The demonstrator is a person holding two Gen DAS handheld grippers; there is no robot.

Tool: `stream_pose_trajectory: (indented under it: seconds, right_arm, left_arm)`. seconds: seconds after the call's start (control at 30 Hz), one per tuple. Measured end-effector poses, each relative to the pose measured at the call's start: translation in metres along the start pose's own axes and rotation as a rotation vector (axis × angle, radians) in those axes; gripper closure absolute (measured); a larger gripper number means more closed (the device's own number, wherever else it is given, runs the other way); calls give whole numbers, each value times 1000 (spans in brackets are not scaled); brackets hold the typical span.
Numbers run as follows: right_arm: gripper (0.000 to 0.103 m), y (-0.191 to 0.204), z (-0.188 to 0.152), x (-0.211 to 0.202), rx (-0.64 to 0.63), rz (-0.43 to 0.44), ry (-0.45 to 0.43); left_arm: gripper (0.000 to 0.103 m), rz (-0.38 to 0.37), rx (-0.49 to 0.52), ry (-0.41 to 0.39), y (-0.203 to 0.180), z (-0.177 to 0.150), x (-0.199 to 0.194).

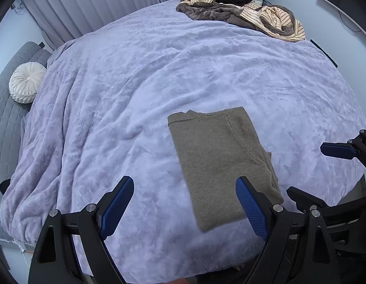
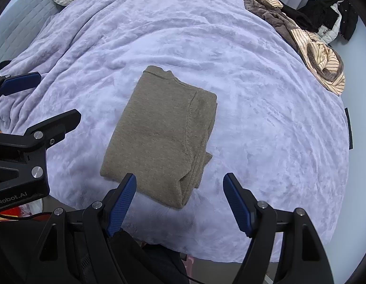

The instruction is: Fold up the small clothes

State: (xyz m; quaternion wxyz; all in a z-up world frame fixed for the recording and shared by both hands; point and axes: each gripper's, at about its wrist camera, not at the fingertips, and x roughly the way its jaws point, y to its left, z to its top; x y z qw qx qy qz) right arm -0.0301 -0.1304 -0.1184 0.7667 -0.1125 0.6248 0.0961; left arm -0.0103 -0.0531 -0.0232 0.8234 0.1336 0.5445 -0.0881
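Observation:
A small olive-brown knit garment (image 1: 220,161) lies folded into a neat rectangle on the lilac plush blanket (image 1: 135,82); it also shows mid-frame as the garment (image 2: 161,132) in the right wrist view. My left gripper (image 1: 185,184) hovers open above its near left corner, nothing between the blue pads. My right gripper (image 2: 180,182) hangs open over the garment's near right corner, also holding nothing. Each gripper appears at the edge of the other's view: the right gripper (image 1: 336,150), the left gripper (image 2: 19,82).
A heap of unfolded clothes, brown fleece and cream striped (image 1: 249,14), lies at the far side of the bed, with black garments (image 2: 324,11) behind it. A round white cushion (image 1: 26,86) rests by the grey headboard. The bed's near edge runs just under my grippers.

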Motion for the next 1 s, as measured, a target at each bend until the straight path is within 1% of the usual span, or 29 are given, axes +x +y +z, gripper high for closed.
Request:
stream_pose_trajectory:
  seconds: [0.6, 1.0]
  right_arm:
    - [25, 12, 3, -15, 3, -18, -53]
    - [25, 13, 6, -14, 6, -13, -52]
  left_arm:
    - [14, -11, 18, -58, 5, 5, -19]
    - [14, -18, 25, -46, 5, 9, -16]
